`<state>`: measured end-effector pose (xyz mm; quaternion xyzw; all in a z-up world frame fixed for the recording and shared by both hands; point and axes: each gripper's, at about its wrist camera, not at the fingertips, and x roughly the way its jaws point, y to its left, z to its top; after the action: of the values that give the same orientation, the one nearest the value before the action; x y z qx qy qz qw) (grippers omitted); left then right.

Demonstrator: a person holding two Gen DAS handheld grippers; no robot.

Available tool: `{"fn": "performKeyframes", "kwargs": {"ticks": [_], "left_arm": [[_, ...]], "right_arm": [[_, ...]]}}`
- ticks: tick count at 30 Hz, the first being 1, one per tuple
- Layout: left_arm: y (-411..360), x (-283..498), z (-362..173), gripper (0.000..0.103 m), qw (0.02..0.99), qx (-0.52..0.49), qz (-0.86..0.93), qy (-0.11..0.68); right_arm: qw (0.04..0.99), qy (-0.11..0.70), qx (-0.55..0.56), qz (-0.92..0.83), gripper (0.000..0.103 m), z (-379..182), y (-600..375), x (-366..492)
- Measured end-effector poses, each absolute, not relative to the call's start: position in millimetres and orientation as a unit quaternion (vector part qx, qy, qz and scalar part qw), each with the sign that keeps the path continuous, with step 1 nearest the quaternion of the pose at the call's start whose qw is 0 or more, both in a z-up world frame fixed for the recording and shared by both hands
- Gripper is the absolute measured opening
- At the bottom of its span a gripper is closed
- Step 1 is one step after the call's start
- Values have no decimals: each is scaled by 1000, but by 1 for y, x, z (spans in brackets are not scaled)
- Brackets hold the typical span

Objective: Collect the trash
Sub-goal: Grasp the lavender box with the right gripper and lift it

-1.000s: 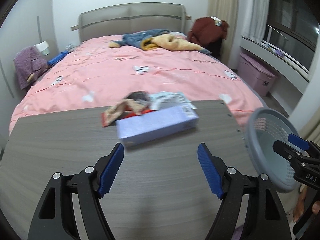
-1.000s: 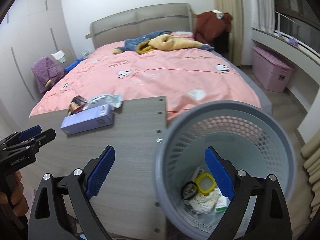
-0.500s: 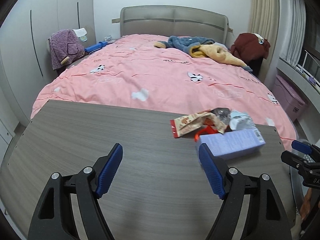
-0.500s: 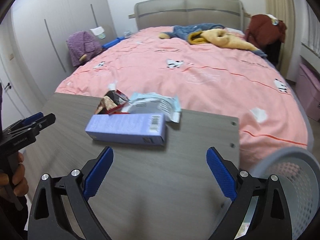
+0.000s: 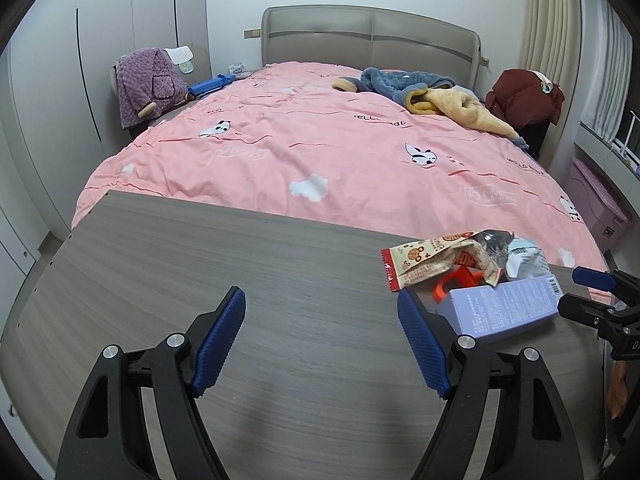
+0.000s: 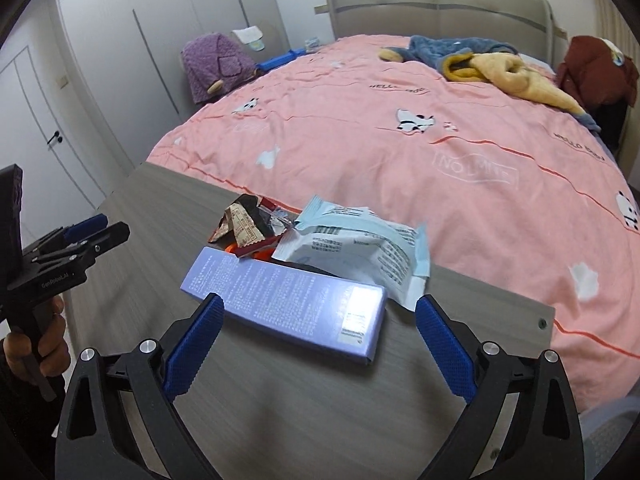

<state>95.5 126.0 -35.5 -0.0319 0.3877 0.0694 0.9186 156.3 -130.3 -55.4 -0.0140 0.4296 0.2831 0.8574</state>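
Right hand-held gripper [image 6: 318, 338] spread wide, nothing gripped, lavender box [image 6: 286, 302] lying low centre between its pads on the surface [image 6: 168, 216]; left hand-held gripper [image 5: 322, 338] likewise wide and empty; wrappers [image 6: 352, 242] heaped behind the box

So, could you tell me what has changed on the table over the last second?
The right gripper swung from over the grey basket to face the purple box, jaws open. The left gripper swung left over bare table, taking hold of nothing. The box and the wrappers lie where they were.
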Motion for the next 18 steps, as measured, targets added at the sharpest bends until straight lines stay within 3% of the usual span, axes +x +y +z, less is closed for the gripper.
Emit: {"fn": "performKeyframes", "kwargs": {"ticks": [18], "left_arm": [[137, 102, -37, 75, 917, -37, 81, 388]], "right_arm": [[833, 437, -45, 336, 95, -60, -116, 176]]}}
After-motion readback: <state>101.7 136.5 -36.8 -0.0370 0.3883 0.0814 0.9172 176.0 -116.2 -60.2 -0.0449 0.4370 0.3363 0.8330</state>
